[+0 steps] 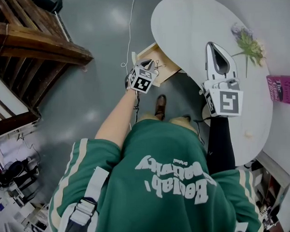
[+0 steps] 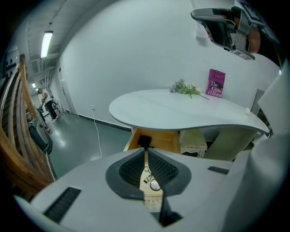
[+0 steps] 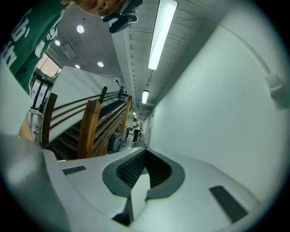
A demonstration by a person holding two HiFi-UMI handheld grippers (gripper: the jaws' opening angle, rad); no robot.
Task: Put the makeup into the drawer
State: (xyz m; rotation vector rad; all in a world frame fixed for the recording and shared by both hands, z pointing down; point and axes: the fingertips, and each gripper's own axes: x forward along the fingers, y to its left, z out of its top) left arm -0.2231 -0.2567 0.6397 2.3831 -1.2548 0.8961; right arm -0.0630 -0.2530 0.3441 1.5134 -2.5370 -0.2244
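Under the white oval table (image 1: 195, 29) a wooden drawer (image 1: 166, 67) stands pulled out over the grey floor. My left gripper (image 1: 154, 67) hangs low just in front of the drawer. In the left gripper view my left gripper (image 2: 146, 152) is shut on a slim cream makeup stick (image 2: 150, 183) with dark print, whose black cap (image 2: 144, 141) points at the drawer (image 2: 163, 141). My right gripper (image 1: 213, 45) hovers above the tabletop. In its own view my right gripper (image 3: 145, 153) is shut with nothing between the pads and faces a white wall.
A sprig of purple flowers (image 1: 247, 41) and a pink book (image 1: 281, 89) lie on the table's far side. A wooden staircase (image 1: 28, 47) rises at the left. A white cable (image 1: 130, 32) runs across the floor. A pale stool (image 2: 192, 138) sits under the table.
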